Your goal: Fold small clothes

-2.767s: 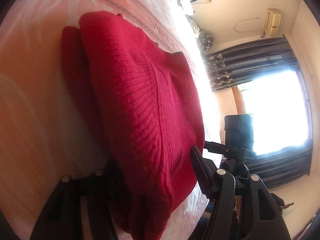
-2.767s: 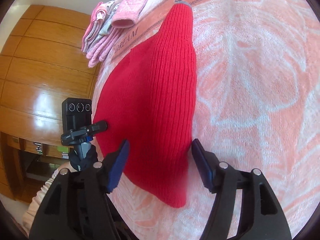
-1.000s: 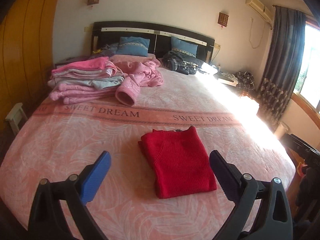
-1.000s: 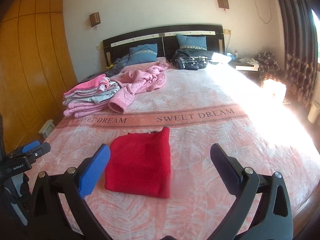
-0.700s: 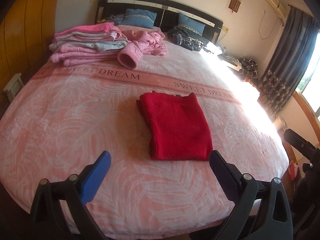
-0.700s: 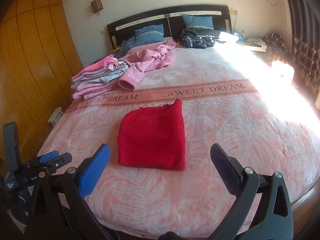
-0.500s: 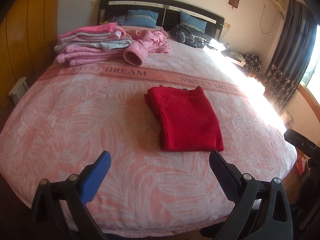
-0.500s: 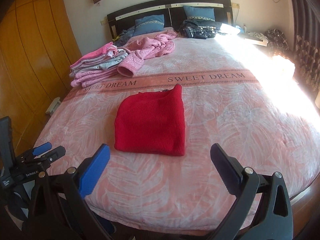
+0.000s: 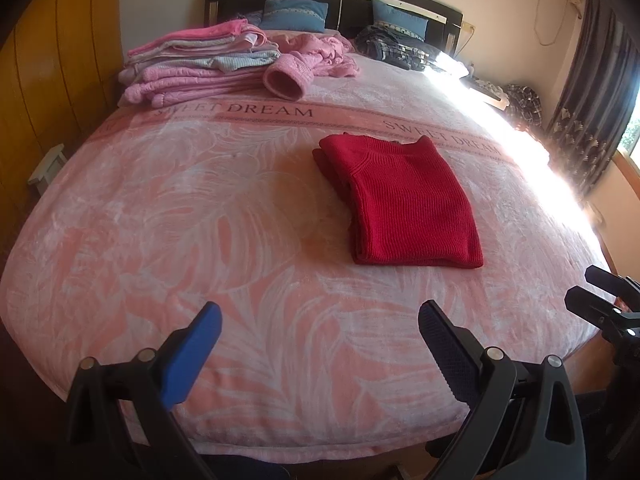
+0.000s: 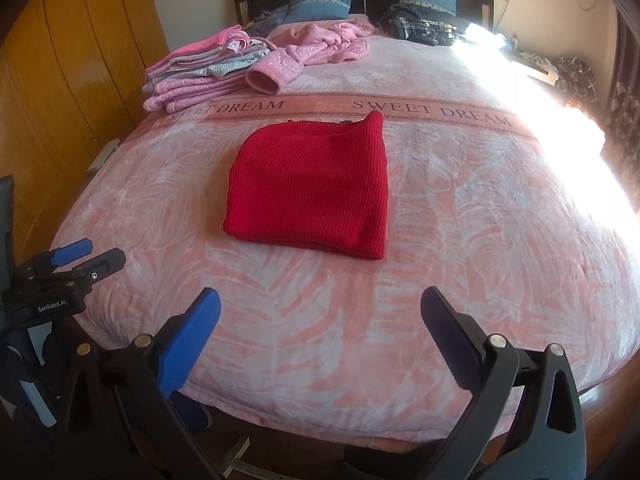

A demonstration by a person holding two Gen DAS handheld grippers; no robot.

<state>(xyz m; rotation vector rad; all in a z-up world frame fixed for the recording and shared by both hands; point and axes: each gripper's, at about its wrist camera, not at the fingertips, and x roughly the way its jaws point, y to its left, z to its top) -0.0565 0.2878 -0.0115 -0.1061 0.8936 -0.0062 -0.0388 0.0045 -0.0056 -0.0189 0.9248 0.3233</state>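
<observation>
Hand-held gripper (image 9: 320,330) before ribbed red sweater (image 9: 404,204)

Ahead of both spread-jawed grippers the pink bedspread (image 9: 168,216) lay bare, open room on every side of the folded red sweater (image 10: 312,188), the only thing in that stretch. Farther off to the left, a stack of folded pink clothes (image 9: 196,68) and a crumpled pink garment (image 10: 320,42) blocked the headboard end.

"SWEET DREAM" x2 on bedspread band (image 10: 360,110), "GenRobot.AI" on left gripper (image 10: 52,305)
</observation>
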